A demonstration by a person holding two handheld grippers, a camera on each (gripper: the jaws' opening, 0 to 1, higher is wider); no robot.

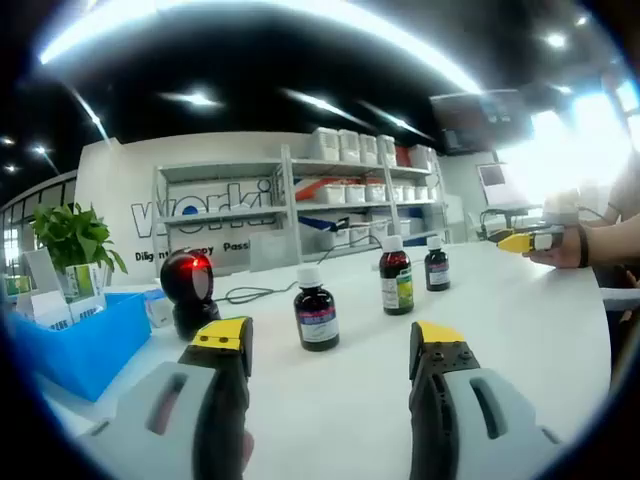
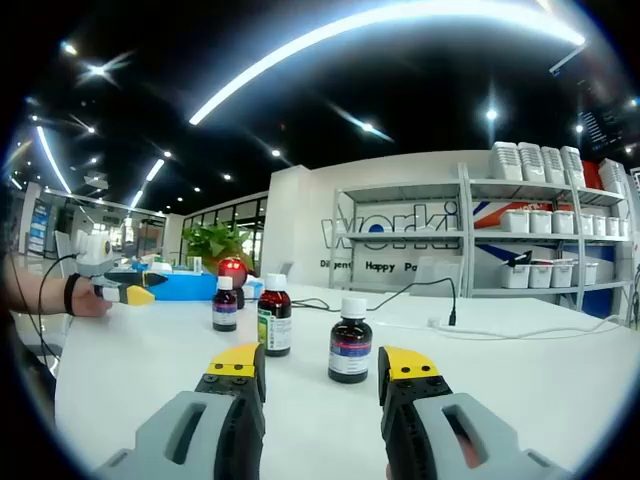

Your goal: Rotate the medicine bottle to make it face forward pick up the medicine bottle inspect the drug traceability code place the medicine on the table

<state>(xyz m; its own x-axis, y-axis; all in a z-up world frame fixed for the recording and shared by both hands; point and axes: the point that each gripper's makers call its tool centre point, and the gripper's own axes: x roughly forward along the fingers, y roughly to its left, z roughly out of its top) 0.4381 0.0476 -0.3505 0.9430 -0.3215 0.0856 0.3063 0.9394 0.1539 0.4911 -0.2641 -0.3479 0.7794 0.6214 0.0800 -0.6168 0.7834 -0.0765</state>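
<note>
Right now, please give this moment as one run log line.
left claw open | right claw open | three medicine bottles upright on table | none grasped

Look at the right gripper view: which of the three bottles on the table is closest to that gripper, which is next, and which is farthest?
1. The bottle with the purple label, nearest, just beyond the right gripper, slightly right.
2. The bottle with the green label, farther back, to the left.
3. The small bottle, farthest, left again, near the red scanner.
</note>
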